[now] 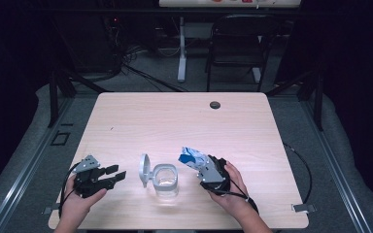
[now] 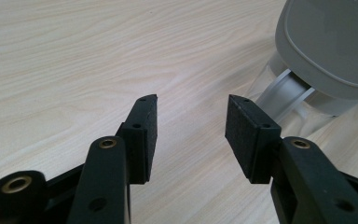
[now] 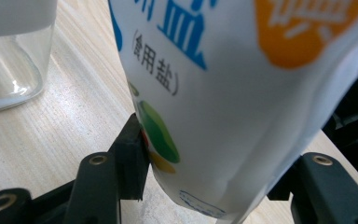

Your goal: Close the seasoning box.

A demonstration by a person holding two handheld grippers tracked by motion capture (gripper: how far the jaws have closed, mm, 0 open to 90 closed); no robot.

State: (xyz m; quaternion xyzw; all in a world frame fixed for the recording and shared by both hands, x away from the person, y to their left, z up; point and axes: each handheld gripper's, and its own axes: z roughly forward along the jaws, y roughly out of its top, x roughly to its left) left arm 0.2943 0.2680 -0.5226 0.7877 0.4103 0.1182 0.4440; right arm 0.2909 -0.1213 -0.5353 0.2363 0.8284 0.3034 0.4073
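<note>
Two grippers are over the wooden table [image 1: 175,116], one in each of the person's hands. On the right, the right gripper [image 1: 201,167] has its jaws clamped on a white and blue salt bag [image 1: 192,157], and the right gripper view shows the black pads squeezing the bag [image 3: 223,93] from both sides, with blue print and an orange patch up close. The bag is tilted toward the clear glass jar [image 1: 165,180], which stands near the table's front edge between the two hands, its grey lid [image 1: 144,170] flipped open and standing on the left side. Over on the left, the left gripper [image 1: 119,174] rests with its jaws spread apart, nothing between them, pointing at the jar just beside the lid [image 2: 331,42].
</note>
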